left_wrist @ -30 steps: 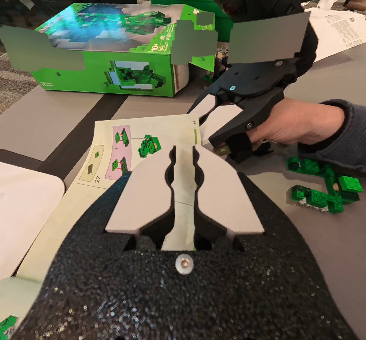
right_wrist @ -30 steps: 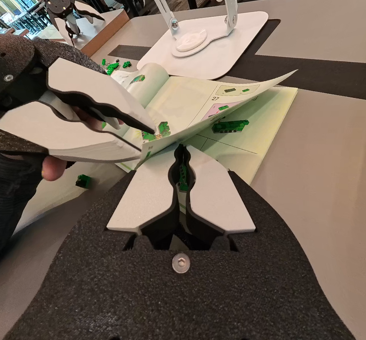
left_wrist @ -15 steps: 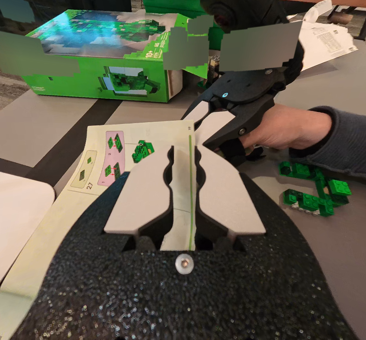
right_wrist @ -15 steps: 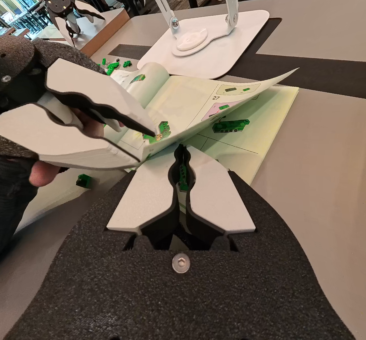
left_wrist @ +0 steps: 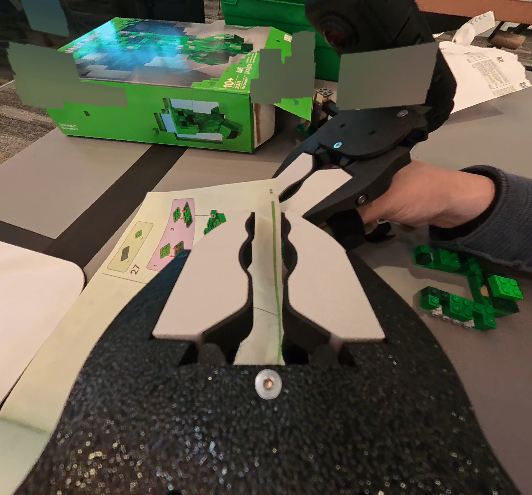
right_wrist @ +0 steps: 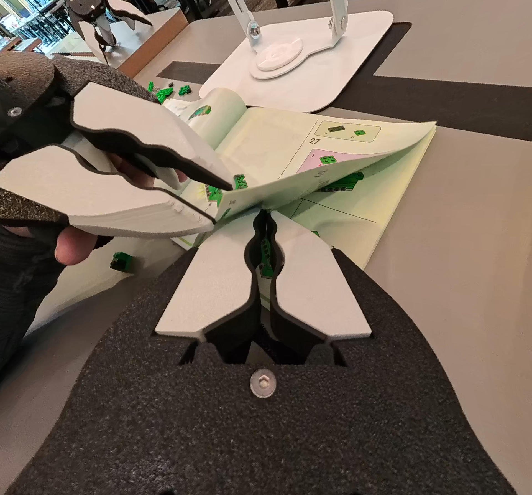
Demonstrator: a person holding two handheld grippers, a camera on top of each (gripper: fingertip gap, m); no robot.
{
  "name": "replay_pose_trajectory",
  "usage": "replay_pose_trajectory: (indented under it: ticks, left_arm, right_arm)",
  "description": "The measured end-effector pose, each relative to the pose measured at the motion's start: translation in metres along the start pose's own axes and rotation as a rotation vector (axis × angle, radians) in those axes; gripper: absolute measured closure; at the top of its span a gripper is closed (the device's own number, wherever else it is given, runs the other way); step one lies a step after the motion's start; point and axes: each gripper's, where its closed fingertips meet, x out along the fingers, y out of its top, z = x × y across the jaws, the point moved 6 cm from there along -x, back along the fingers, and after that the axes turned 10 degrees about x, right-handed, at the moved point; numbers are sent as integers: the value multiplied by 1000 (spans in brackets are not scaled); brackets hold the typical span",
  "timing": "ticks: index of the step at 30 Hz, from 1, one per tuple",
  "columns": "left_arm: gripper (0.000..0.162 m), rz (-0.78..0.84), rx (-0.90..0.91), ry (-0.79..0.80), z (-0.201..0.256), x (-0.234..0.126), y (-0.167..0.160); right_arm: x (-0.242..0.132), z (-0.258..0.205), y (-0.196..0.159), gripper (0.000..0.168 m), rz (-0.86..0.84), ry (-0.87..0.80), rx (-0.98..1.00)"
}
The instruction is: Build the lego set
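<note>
While your left gripper (left_wrist: 266, 222) stands slightly parted over the lifted page (right_wrist: 288, 147) and your right gripper (right_wrist: 263, 216) pinches its corner ahead, note: page light, limp, tearable; hold near edge, gently.

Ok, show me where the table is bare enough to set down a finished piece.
Bare grey tabletop lies right of the open instruction booklet, up to the dark strip. Another free patch sits in front of the green box. It is crowded by the green partial build and around the loose green bricks.
</note>
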Motion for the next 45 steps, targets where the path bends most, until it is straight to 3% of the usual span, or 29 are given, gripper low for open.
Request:
replay_pose_trajectory:
  ticks: [1, 16, 23, 45]
  left_arm:
    - [146, 1, -3, 1, 0, 0, 0]
    - [142, 36, -30, 27, -6, -7, 2]
    - [140, 125, 2, 106, -8, -11, 13]
    - [140, 75, 24, 111, -2, 2, 10]
  right_arm:
    - [0, 0, 0, 168, 0, 0, 0]
    - [0, 0, 0, 168, -3, 0, 0]
    - [0, 0, -1, 168, -7, 3, 2]
    - [1, 0, -1, 168, -13, 1, -3]
